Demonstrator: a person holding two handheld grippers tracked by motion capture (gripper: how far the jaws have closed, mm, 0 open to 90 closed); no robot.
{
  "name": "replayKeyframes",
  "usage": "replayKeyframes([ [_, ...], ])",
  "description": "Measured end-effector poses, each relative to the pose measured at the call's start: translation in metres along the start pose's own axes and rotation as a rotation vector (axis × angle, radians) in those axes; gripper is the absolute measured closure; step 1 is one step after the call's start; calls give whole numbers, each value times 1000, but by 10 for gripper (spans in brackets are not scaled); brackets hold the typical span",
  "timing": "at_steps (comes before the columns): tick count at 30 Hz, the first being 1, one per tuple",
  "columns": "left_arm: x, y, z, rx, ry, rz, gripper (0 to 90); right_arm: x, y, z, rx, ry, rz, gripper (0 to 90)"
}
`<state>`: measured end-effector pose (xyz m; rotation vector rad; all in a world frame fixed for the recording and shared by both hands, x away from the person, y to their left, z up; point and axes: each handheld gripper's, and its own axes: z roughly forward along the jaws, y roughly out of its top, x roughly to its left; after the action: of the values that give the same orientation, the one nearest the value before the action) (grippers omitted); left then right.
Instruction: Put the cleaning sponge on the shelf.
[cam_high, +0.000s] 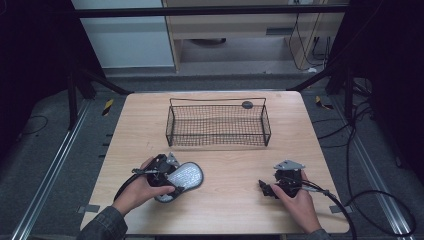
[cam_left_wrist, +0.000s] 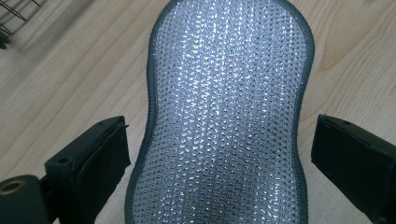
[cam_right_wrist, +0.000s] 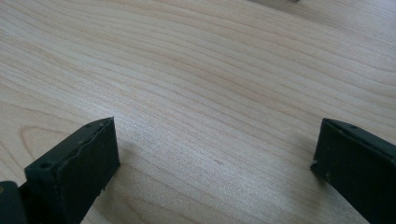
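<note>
A black wire basket (cam_high: 218, 124) sits on the far part of the light wood counter (cam_high: 225, 165). It is a long box shape made of thin mesh. Nearer than the basket and to its left lies a shiny silver scrub pad (cam_high: 181, 179), bumpy, with a grey edge and a pinched middle. The left gripper (cam_left_wrist: 219, 154) has its fingers spread wide, one on each side of the pad. Nearer than the basket and to its right, the right gripper (cam_right_wrist: 215, 163) has its fingers spread apart over bare wood.

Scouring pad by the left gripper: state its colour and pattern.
Silvery knit mesh scouring pad, dark grey edging; clearest in left gripper view.
</note>
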<state>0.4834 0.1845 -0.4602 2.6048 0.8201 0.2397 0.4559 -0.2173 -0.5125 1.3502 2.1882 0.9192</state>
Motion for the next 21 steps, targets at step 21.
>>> replayKeyframes([
  [21,2,10,20,83,-24,32,22,-1,0,0,5,6,-11,4],
])
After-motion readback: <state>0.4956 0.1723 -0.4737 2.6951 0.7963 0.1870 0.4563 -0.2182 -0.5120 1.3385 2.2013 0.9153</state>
